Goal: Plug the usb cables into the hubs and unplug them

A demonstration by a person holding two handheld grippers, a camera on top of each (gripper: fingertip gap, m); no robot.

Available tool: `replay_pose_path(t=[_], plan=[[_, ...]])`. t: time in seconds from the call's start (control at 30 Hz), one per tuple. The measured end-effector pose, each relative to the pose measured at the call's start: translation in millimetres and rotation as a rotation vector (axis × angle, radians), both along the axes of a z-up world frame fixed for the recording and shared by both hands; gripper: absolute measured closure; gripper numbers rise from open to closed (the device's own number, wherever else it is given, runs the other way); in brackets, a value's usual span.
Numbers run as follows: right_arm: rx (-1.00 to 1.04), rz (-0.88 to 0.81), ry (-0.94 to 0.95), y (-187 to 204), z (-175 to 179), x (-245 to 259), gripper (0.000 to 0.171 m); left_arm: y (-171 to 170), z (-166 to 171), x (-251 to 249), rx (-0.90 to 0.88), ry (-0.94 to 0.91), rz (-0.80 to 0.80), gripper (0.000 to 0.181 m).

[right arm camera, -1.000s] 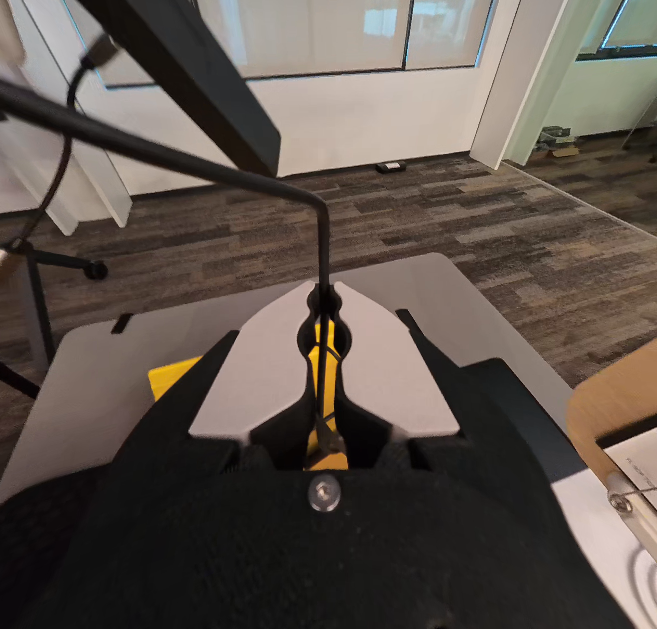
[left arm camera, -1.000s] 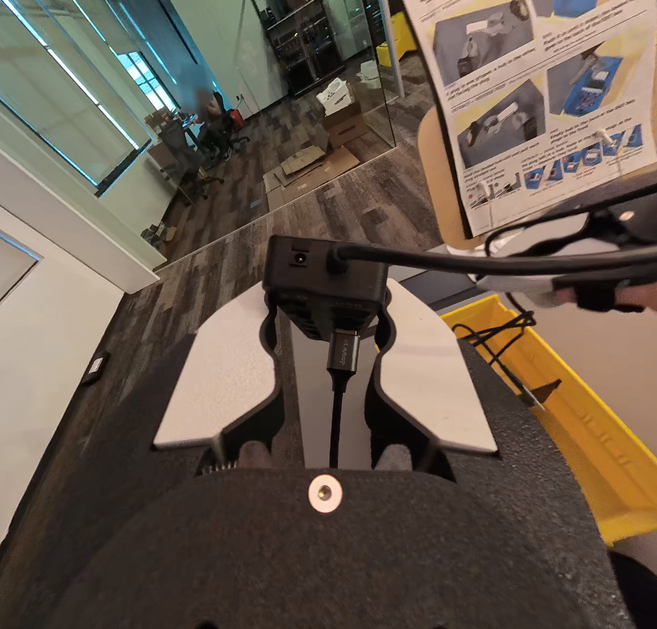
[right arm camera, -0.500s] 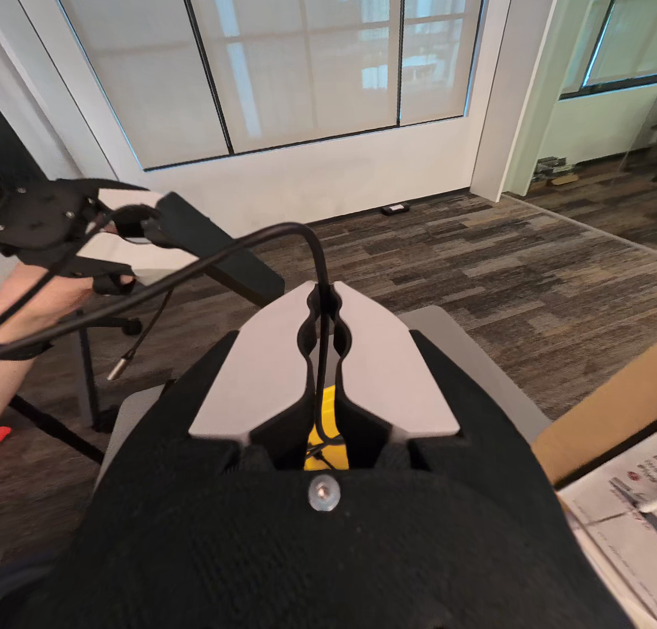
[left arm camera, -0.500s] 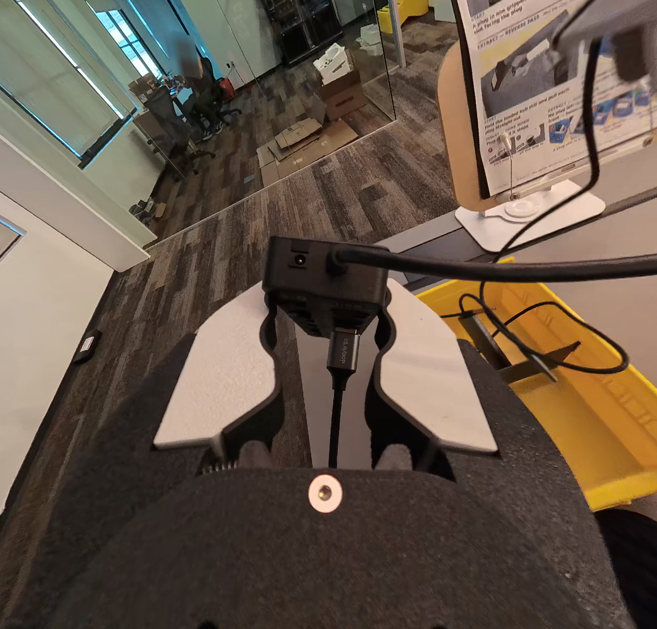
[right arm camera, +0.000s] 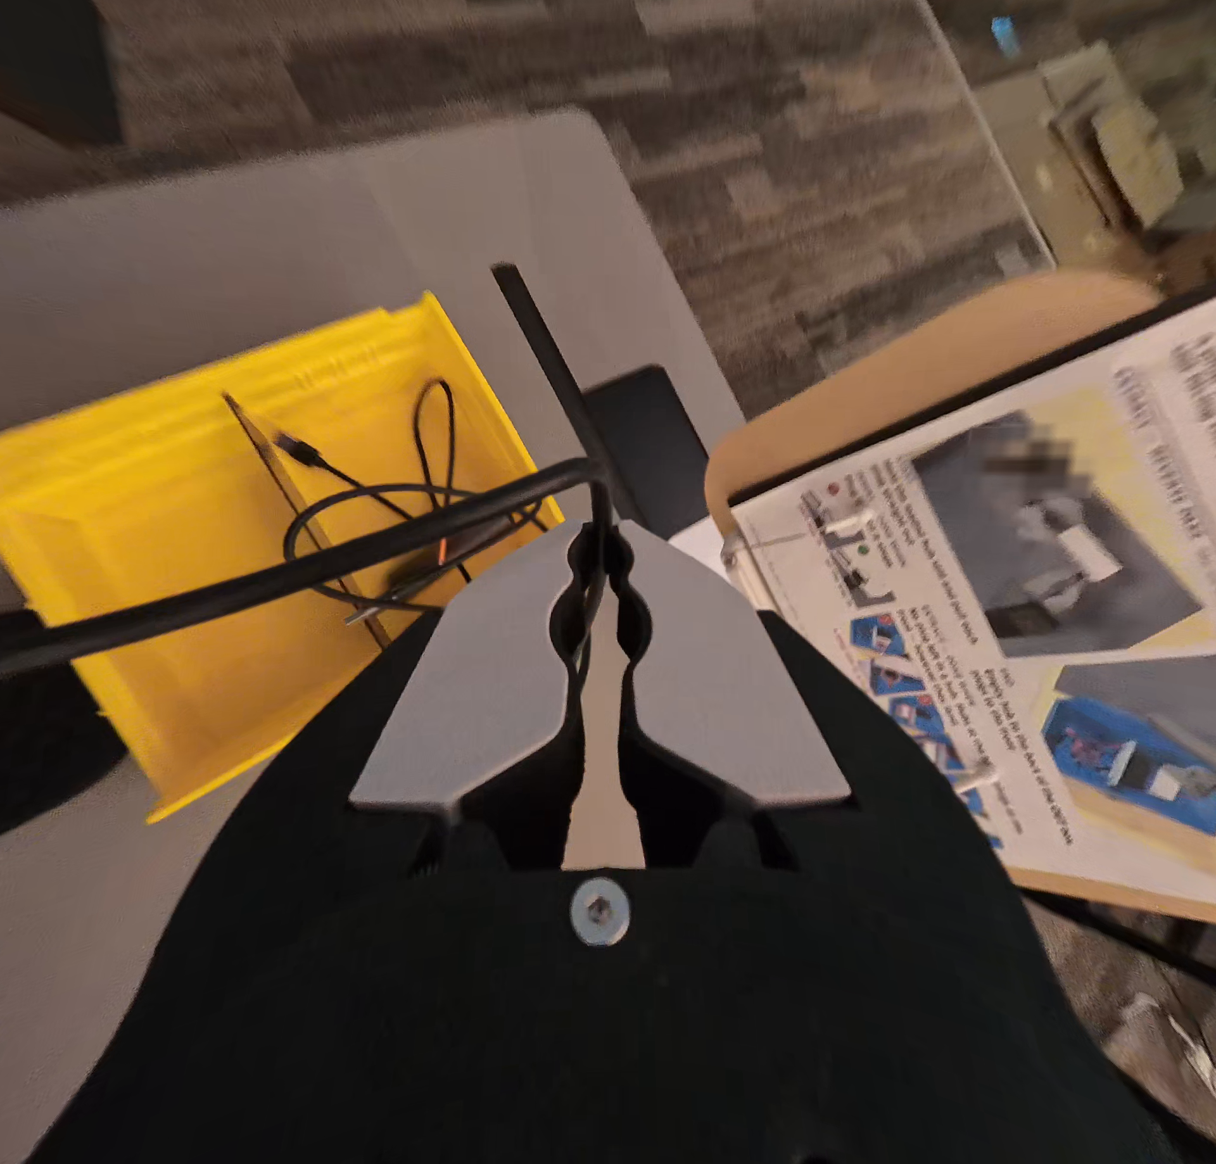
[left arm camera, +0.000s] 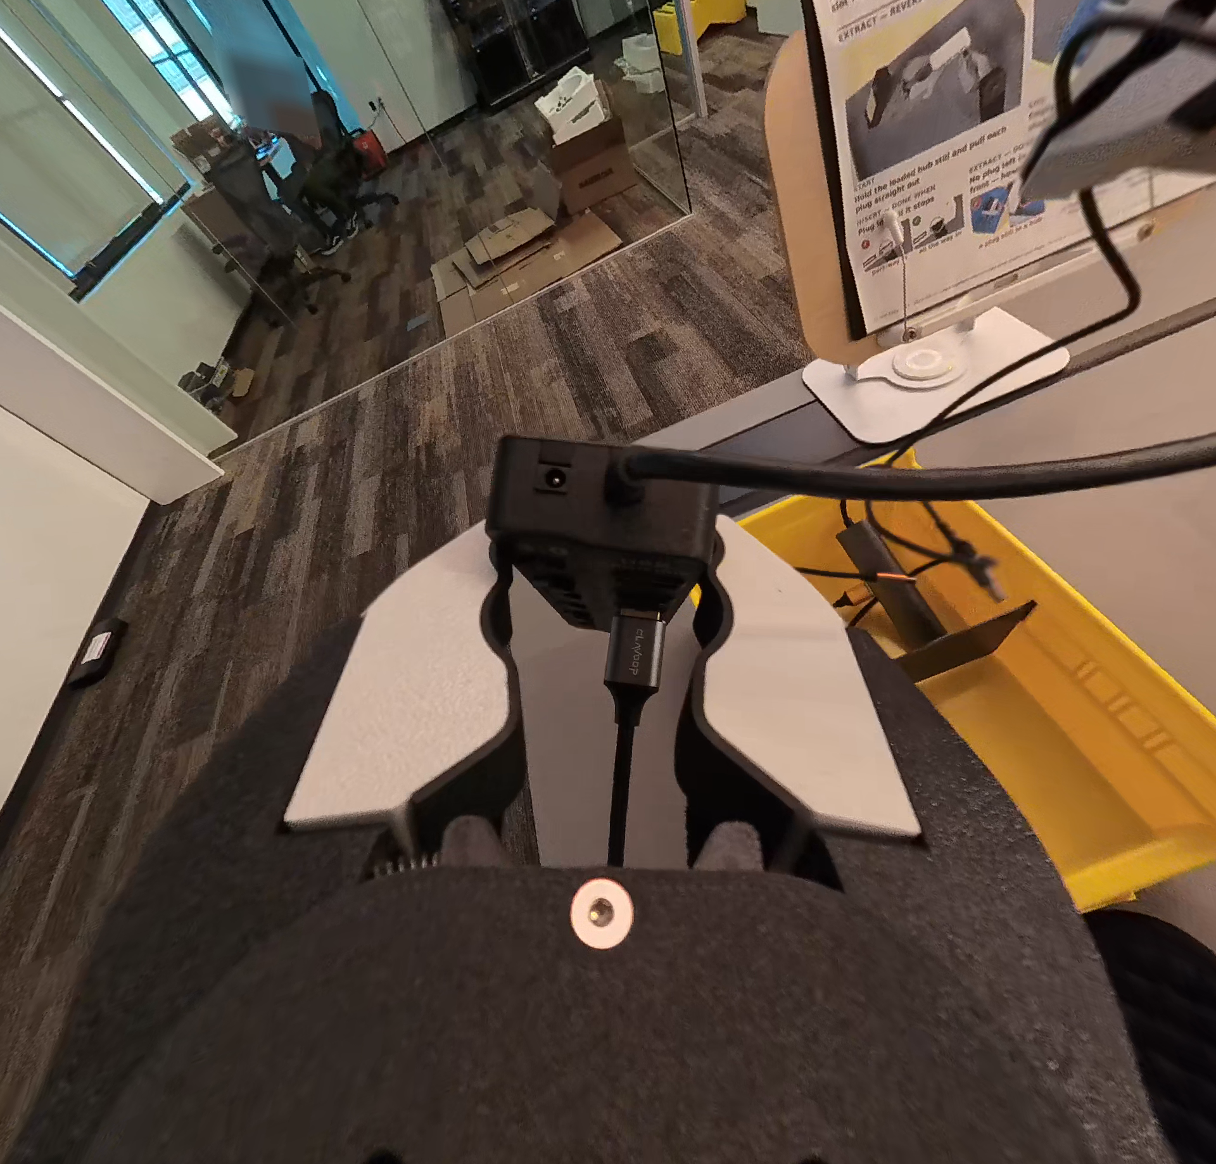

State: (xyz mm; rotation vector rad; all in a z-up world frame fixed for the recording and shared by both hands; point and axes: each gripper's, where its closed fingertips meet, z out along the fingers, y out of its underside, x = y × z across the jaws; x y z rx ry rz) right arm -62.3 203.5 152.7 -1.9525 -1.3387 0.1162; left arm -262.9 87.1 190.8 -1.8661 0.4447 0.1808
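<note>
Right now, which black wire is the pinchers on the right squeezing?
The right gripper squeezes a thin black wire, with a thick wire beside it. The other thin wires lie loose in the yellow bin.

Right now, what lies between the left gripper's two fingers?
In the left wrist view, the black hub, clamped at the fingertips, with a grey USB plug seated in its near face.

Looks like an office: striped grey-brown carpet tiles (left arm camera: 421,474), clear glass partition walls (left arm camera: 592,112), black swivel desk chairs (left arm camera: 329,191), tall windows with blinds (left arm camera: 59,165), flattened brown cardboard boxes (left arm camera: 520,257) on the floor, dark metal shelving racks (left arm camera: 520,14) beyond, pale grey table (right arm camera: 263,237).
</note>
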Motion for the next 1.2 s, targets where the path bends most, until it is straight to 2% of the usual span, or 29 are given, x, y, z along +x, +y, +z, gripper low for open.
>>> replay_pose_path(t=[0.17,0.27,0.43,0.57,0.77,1.03,1.1,1.2], plan=[[-0.116,-0.100,-0.131,14.3,-64.2,27.4,0.166,2.7,-20.3,-2.9,-0.043,0.010,0.009,0.128],[-0.065,-0.168,-0.248,28.0,-68.3,56.1,0.166,8.8,-36.3,-0.9,-0.068,0.028,0.006,0.128],[-0.017,-0.217,-0.268,31.2,-32.4,82.6,0.166,23.3,-49.1,11.1,-0.068,-0.021,-0.024,0.128],[0.001,-0.252,-0.306,26.1,-1.3,105.2,0.166,33.1,-47.0,25.9,-0.062,-0.045,-0.058,0.128],[0.102,-0.262,-0.284,16.7,51.9,121.6,0.166,37.5,-22.4,50.5,-0.007,-0.056,-0.103,0.128],[0.269,-0.229,-0.227,-1.8,122.7,115.0,0.166,31.3,2.7,59.9,0.028,-0.056,-0.117,0.128],[0.264,-0.213,-0.194,-6.5,129.1,109.5,0.166,28.6,4.5,59.9,0.032,-0.060,-0.118,0.128],[0.161,-0.160,-0.166,-12.0,105.0,97.9,0.166,25.0,4.0,58.3,0.036,-0.068,-0.115,0.128]])
